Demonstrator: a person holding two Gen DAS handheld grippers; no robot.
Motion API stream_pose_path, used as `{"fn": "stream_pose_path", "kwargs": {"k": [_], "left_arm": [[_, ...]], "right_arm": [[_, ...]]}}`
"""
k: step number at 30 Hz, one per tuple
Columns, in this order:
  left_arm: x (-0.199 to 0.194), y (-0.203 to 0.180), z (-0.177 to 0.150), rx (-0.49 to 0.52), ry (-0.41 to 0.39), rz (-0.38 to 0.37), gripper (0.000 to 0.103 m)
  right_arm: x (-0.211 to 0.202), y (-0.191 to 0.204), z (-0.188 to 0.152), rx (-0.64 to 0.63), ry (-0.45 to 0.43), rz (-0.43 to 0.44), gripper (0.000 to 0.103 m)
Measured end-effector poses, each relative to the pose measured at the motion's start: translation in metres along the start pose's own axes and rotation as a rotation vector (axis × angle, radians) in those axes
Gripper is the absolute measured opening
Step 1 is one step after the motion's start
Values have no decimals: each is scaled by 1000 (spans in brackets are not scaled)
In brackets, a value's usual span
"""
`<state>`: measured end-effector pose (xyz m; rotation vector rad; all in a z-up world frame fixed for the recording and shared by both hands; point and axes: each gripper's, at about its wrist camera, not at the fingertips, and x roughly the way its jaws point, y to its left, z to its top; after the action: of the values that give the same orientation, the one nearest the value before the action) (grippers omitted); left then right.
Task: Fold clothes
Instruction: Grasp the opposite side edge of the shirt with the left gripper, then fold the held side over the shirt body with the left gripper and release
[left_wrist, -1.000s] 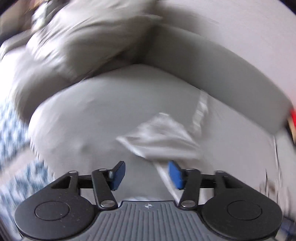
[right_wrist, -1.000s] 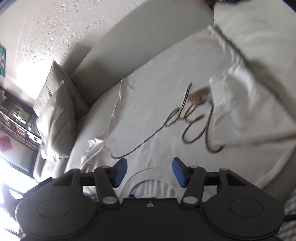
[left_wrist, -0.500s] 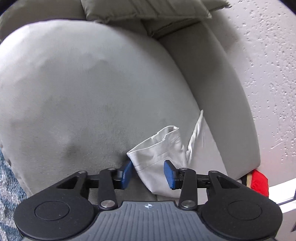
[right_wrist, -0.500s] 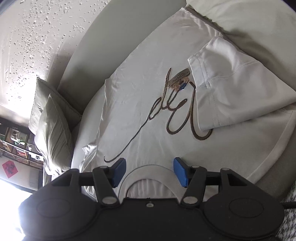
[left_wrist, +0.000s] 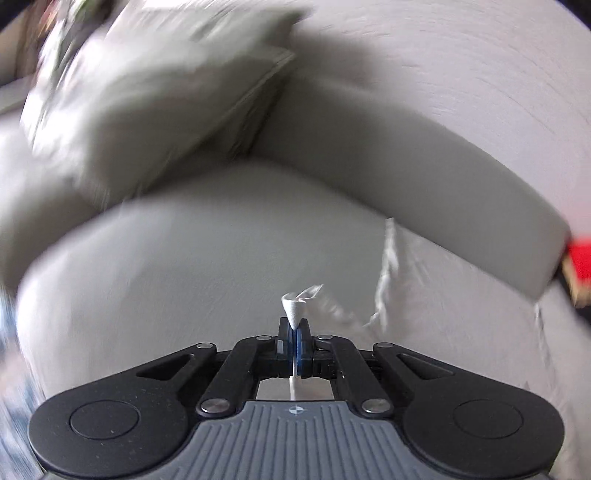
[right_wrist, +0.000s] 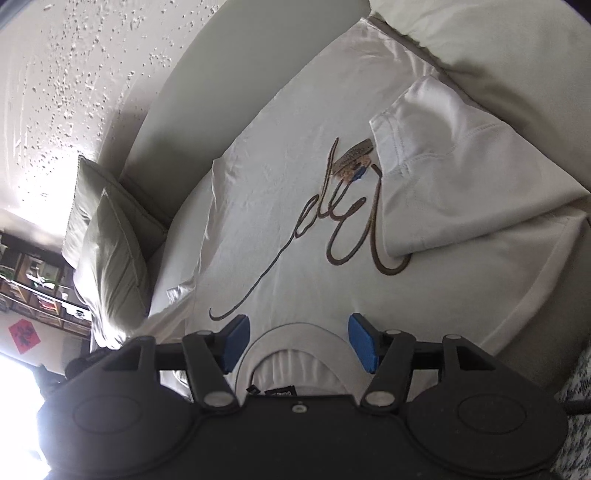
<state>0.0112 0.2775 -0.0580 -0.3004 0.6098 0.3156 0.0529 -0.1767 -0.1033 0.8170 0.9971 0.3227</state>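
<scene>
A white T-shirt (right_wrist: 295, 206) with brown cursive script lies front up on a pale sofa seat (left_wrist: 184, 266). One sleeve (right_wrist: 461, 177) is folded in over the chest, and a hang tag (right_wrist: 352, 157) lies by the script. My right gripper (right_wrist: 299, 341) is open, its blue pads on either side of the collar (right_wrist: 295, 332) without pressing it. In the blurred left wrist view my left gripper (left_wrist: 294, 332) is shut on a pinch of white shirt sleeve (left_wrist: 295, 308). The cloth trails off to the right toward the shirt's edge (left_wrist: 388, 280).
Pale cushions (right_wrist: 107, 251) lean at the sofa's end, blurred cushions (left_wrist: 129, 103) in the left view. The sofa back (left_wrist: 406, 155) curves under a textured white wall (right_wrist: 92, 74). A red object (left_wrist: 580, 258) shows at the right edge. Shelves (right_wrist: 33, 284) stand far left.
My left gripper closed on the sleeve hem that sat between its open pads, then swung with it, blurring the view. The right gripper edged closer to the collar and stayed open.
</scene>
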Motion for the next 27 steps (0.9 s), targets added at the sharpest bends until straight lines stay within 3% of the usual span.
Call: {"fn": "stream_pose_path", "kwargs": {"k": [2, 7, 11, 13, 15, 16, 18, 21, 25, 27], "left_arm": [[-4, -36, 0, 172, -55, 8, 0], [-27, -129, -53, 608, -100, -54, 0], [-22, -174, -125, 979, 17, -62, 8], [-16, -181, -150, 1091, 82, -29, 16], [-21, -179, -148, 1069, 100, -3, 20], [-25, -173, -137, 1003, 116, -22, 24], [-32, -154, -111, 827, 165, -77, 42], [-40, -115, -76, 547, 223, -127, 44], [-32, -53, -42, 210, 244, -99, 40], [-24, -44, -35, 132, 244, -94, 22]], "right_arm": [[-2, -3, -1, 6, 0, 10, 58], [-5, -12, -1, 41, 2, 44, 58], [-5, -18, -1, 56, 8, 68, 58], [-5, -21, -1, 65, 12, 80, 58], [-6, -22, 0, 63, 17, 87, 59], [-7, -23, 0, 58, 18, 89, 59], [-8, -24, -1, 49, 22, 94, 59], [-8, -27, 0, 55, 23, 105, 59], [-6, -28, 0, 59, 21, 110, 59], [-5, -26, 0, 48, 17, 105, 59]]}}
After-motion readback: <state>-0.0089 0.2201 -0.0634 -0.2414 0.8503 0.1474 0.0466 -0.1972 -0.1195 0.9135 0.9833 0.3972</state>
